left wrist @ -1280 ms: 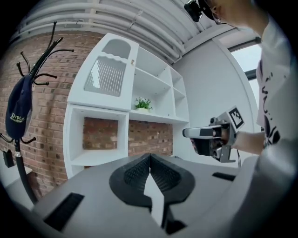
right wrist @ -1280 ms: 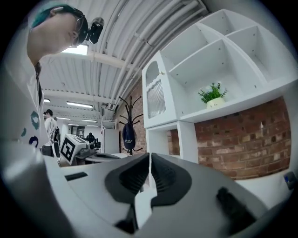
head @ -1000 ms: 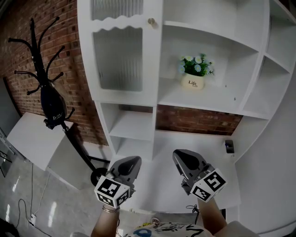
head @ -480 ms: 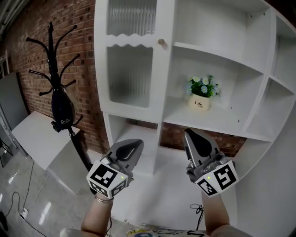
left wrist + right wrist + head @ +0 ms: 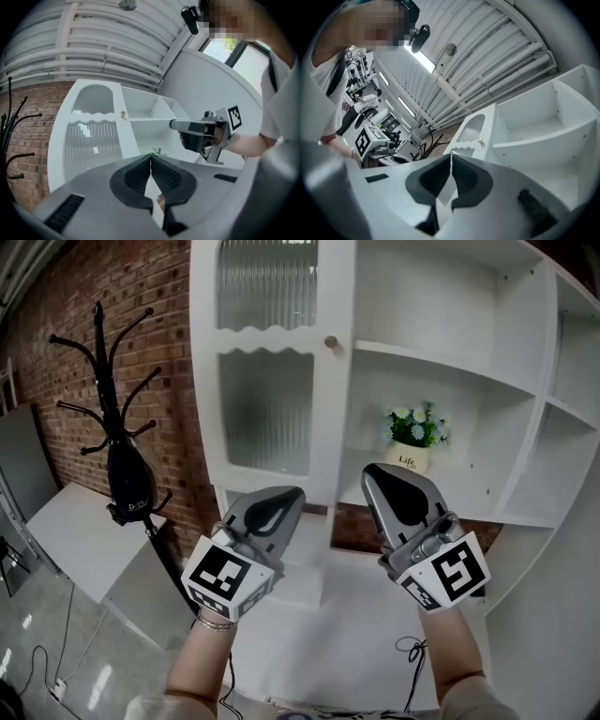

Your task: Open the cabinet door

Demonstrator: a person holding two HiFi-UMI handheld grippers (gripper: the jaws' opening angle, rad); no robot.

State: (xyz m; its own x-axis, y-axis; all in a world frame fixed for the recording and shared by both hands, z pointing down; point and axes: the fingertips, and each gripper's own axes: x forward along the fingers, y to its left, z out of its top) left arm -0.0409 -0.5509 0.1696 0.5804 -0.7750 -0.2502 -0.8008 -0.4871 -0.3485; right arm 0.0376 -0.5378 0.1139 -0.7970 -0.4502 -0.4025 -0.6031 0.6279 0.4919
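Note:
The white cabinet door point(image 5: 267, 399) with ribbed glass panels stands closed at the left of the shelf unit. Its small round knob point(image 5: 330, 341) sits on the door's right edge. My left gripper point(image 5: 289, 494) is shut and empty, held in the air in front of the door's lower part. My right gripper point(image 5: 374, 472) is also shut and empty, below and to the right of the knob, apart from it. In the left gripper view the door point(image 5: 91, 140) and knob point(image 5: 123, 114) lie beyond the closed jaws point(image 5: 150, 157). The right gripper view shows its jaws point(image 5: 451, 154) closed below the knob point(image 5: 480, 141).
A potted plant point(image 5: 410, 460) stands on an open shelf right of the door. A black coat stand point(image 5: 112, 399) rises at the left against the brick wall. The white desk top point(image 5: 347, 615) lies below the grippers, with a cable point(image 5: 410, 650) near its front edge.
Both grippers have risen from over the desk to the height of the door's lower panel and have rolled. Both stay shut. The head view has tilted up.

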